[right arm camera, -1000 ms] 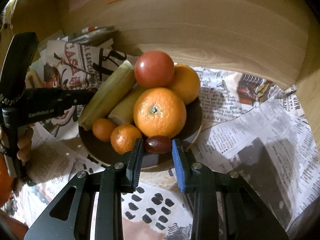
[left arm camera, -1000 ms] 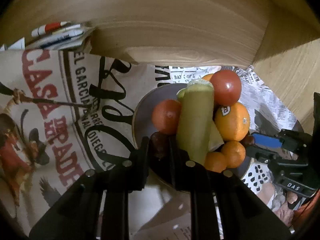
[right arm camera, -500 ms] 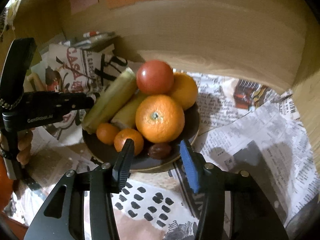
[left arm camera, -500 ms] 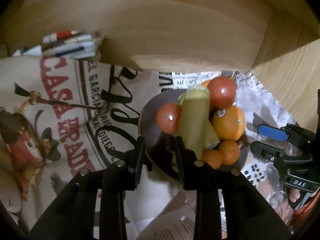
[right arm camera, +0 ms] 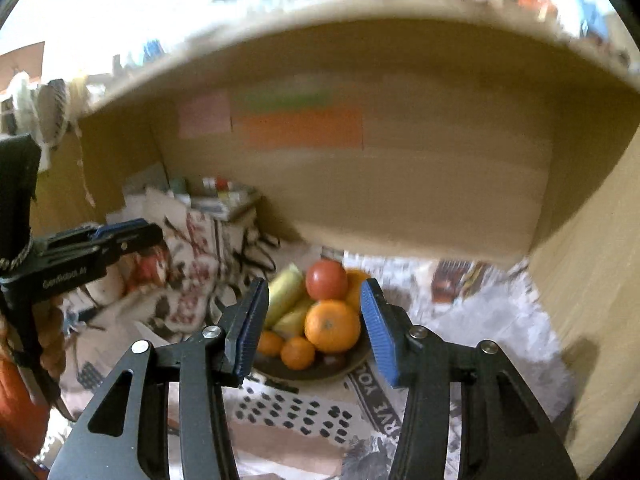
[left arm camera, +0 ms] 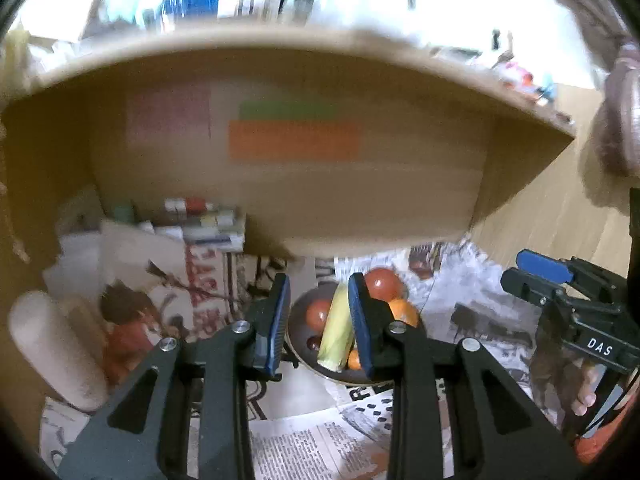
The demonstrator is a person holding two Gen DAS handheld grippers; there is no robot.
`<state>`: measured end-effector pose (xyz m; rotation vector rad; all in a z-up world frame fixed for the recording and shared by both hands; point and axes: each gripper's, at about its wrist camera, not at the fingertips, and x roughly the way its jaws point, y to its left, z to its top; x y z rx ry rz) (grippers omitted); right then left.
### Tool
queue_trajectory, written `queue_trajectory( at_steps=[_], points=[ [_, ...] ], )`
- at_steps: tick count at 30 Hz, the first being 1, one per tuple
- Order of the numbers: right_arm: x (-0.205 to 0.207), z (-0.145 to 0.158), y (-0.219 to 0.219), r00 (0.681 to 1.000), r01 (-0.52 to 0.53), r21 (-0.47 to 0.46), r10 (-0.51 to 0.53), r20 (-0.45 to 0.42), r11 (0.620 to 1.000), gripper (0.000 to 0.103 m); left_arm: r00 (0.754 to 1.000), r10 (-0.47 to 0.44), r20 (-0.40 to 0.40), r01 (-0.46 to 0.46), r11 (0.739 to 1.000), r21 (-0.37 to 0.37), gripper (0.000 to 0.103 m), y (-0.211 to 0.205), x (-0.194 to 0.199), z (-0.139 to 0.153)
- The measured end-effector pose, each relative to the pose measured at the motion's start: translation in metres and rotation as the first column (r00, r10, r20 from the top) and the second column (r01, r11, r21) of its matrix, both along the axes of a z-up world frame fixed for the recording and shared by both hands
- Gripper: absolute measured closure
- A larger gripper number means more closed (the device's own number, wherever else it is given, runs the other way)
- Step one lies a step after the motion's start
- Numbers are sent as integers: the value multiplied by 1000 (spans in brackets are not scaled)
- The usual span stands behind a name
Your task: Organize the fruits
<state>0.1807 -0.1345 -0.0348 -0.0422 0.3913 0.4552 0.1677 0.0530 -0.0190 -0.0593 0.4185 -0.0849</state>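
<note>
Filling one bowl: two tomatoes, four oranges, two dates.

Your left tool is black, with blue ribbed pads and silver screws. Your right tool matches it; seen from the left, it bears white "DAS" lettering.

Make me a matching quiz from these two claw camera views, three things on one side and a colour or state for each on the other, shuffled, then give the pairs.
Things:
1. big orange
2. corn cob
3. right claw

Colour or state:
A. yellow-green, lying lengthwise in the bowl
B. open, holding nothing
C. front of the pile, below the tomato

Pairs: 1-C, 2-A, 3-B
</note>
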Motion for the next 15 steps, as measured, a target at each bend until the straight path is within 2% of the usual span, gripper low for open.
queue_trajectory(
  at_steps=[4,7,9,11,12,15],
  points=[
    [-31,19,-4,997,8,40,-11,82,999,58,996,0,92,-2,1000,24,73,-14,-39,22],
    [-52,30,-7,991,17,59,-25,134,998,49,992,-3,129,0,1000,27,71,-22,-61,32],
    [-66,34,-9,985,28,70,-39,169,997,41,988,5,151,-10,1000,28,61,-25,-75,36],
    [-78,36,-11,980,26,88,-42,193,996,32,983,27,181,-30,999,16,41,-26,-90,39],
    [-83,37,-13,978,24,100,-44,203,995,26,980,36,193,-39,999,12,39,-27,-98,40],
    [-96,38,-17,974,26,124,-53,219,992,17,976,45,212,-49,999,17,34,-30,-114,43]
  ],
)
